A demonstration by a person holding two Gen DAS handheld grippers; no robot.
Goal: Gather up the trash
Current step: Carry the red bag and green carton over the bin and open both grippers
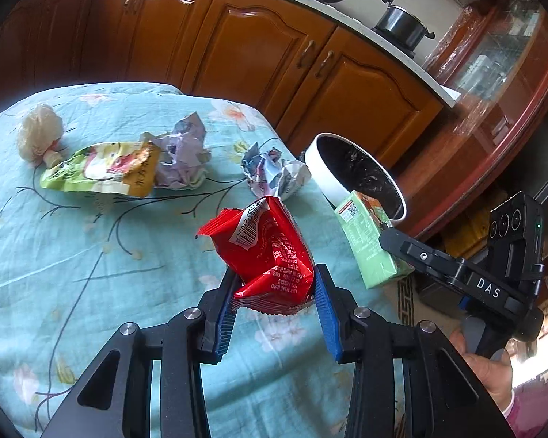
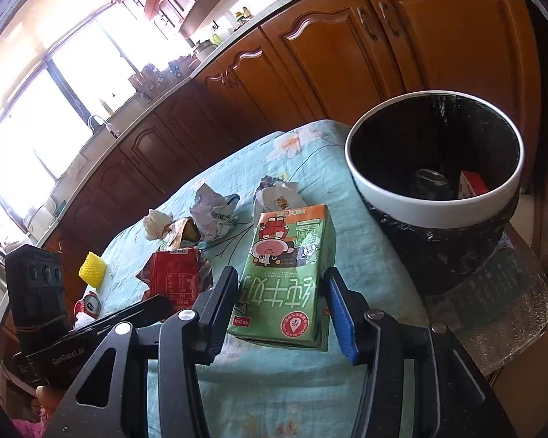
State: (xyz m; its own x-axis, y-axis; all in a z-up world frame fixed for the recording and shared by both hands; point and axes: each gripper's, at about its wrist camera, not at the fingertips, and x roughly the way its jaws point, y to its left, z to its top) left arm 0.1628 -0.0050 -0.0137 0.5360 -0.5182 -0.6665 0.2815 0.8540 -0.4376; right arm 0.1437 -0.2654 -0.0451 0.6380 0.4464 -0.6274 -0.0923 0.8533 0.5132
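Note:
My left gripper (image 1: 274,273) is shut on a crumpled red snack wrapper (image 1: 270,244), its blue pads pinching the lower end above the pale blue floral tablecloth (image 1: 73,273). My right gripper (image 2: 281,277) is shut on a green milk carton (image 2: 288,255), gripped by its two sides. In the left wrist view the carton (image 1: 369,241) hangs at the table's right edge, with the right gripper (image 1: 385,244) on it. A white-rimmed bin (image 2: 420,211) lined with a black bag stands just past the carton; it holds a can (image 2: 431,179) and a red box (image 2: 473,184).
Two crumpled paper balls (image 1: 186,153) (image 1: 274,171), a green and yellow pouch (image 1: 102,168) and a pale plastic bundle (image 1: 40,131) lie on the cloth. A yellow foam net (image 2: 92,269) and a red can (image 2: 89,304) sit at the left. Wooden cabinets (image 1: 274,54) stand behind the table.

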